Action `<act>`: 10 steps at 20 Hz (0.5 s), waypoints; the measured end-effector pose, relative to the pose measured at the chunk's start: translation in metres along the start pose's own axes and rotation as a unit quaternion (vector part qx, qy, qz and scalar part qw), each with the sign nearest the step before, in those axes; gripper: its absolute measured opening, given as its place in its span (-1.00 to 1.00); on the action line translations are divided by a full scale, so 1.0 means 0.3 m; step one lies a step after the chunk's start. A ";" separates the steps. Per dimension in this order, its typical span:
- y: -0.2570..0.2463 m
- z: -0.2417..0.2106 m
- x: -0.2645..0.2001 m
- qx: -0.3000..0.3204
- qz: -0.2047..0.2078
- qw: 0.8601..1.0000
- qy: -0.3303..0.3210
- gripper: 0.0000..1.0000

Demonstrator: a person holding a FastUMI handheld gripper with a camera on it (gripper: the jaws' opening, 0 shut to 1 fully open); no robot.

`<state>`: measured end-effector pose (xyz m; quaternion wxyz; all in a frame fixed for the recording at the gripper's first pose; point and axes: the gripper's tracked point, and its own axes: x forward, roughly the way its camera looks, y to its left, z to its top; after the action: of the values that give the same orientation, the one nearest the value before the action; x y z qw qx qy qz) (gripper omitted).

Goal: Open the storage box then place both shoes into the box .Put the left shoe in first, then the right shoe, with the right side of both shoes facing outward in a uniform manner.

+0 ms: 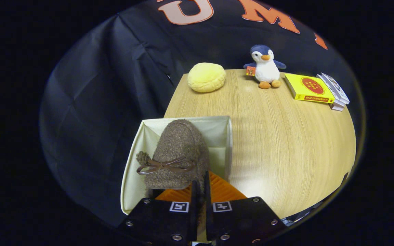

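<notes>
A fuzzy brown shoe (178,150) with a thin brown bow hangs just ahead of my fingers, toe pointing away. My gripper (200,191) is shut on the shoe's heel rim, the two fingers almost touching. The shoe is over the open cream storage box (224,136), which stands at the table's left front corner. Something orange (222,189) shows low in the box beneath the shoe, beside my fingers; I cannot tell what it is.
On the wooden table (279,143), at the far edge, are a yellow round cushion (206,77), a plush penguin (265,66), a yellow book (309,89) and a stack of white books (335,90). The black booth cloth hangs behind and to the left.
</notes>
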<state>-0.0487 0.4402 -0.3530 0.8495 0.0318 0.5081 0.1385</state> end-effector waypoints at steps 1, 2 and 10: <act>0.001 -0.011 -0.007 -0.001 0.001 1.000 0.004 -0.72; -0.004 -0.026 -0.015 -0.003 0.002 1.000 0.011 -0.57; -0.026 0.054 -0.289 -0.029 0.087 0.995 -0.037 0.17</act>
<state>-0.0716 0.4108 -0.2728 0.8529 0.0568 0.4675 0.2254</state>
